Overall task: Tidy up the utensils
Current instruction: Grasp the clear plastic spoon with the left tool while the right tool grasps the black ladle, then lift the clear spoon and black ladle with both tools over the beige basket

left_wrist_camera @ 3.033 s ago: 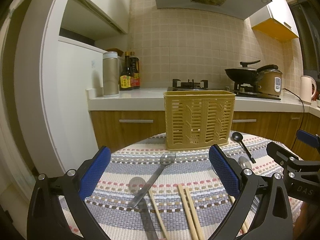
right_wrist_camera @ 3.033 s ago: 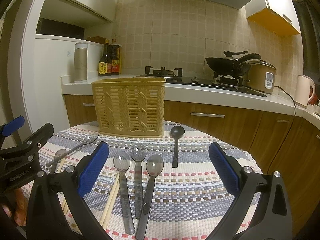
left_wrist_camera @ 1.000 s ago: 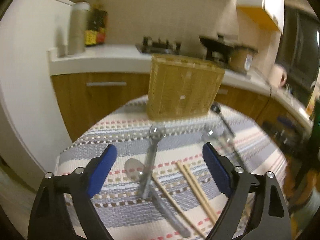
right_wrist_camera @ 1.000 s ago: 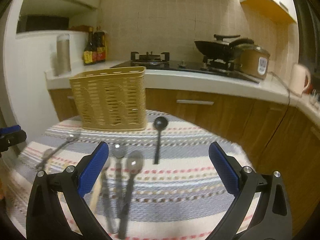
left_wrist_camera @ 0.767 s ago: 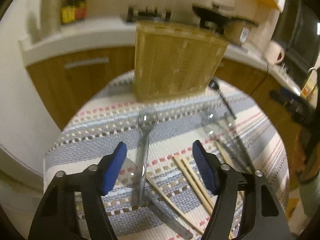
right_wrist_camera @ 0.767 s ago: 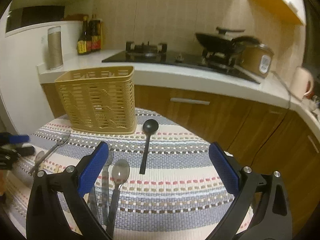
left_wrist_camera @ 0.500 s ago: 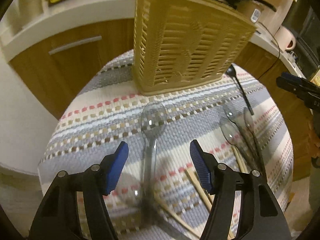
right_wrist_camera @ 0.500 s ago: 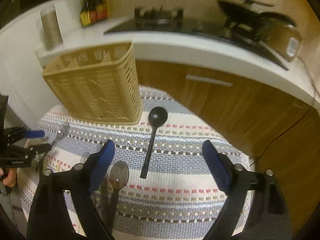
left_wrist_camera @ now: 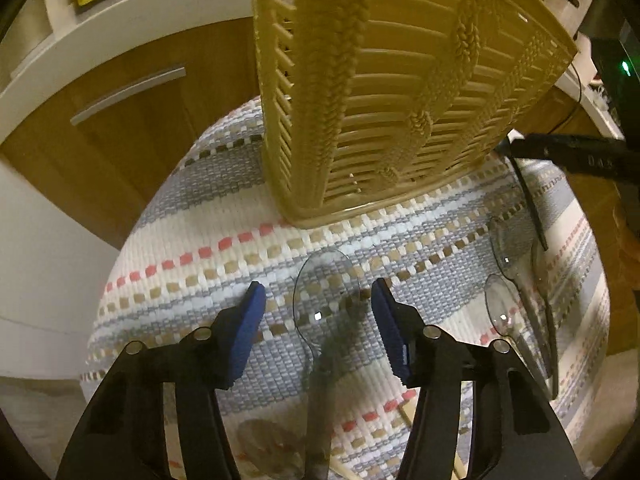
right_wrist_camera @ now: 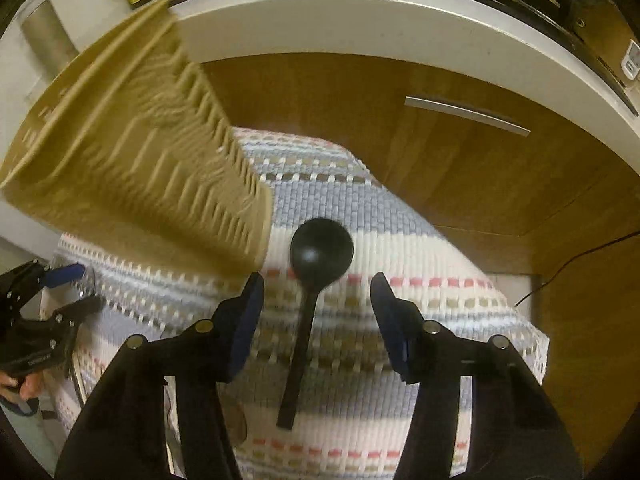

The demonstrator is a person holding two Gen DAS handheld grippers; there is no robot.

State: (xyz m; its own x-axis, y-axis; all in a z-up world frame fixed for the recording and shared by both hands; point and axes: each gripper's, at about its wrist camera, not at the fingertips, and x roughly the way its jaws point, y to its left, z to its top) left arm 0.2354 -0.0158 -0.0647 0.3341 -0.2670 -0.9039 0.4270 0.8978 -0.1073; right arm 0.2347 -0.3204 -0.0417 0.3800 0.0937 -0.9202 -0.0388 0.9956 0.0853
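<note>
- Left wrist view: the left hand-held gripper (left_wrist_camera: 316, 312) was half spread, its jaws just closing, with the bowl of the clear spoon (left_wrist_camera: 326, 300) between the pads but not yet pinched. The spoon lay on the striped tabletop (left_wrist_camera: 192, 264), near the yellow basket (left_wrist_camera: 400, 92). Better to pinch lower, at the thin neck.
- Right wrist view: the right hand-held gripper (right_wrist_camera: 316, 308) was also half spread and just closing around the black ladle (right_wrist_camera: 316, 264), untouched. Center on its handle first.
</note>
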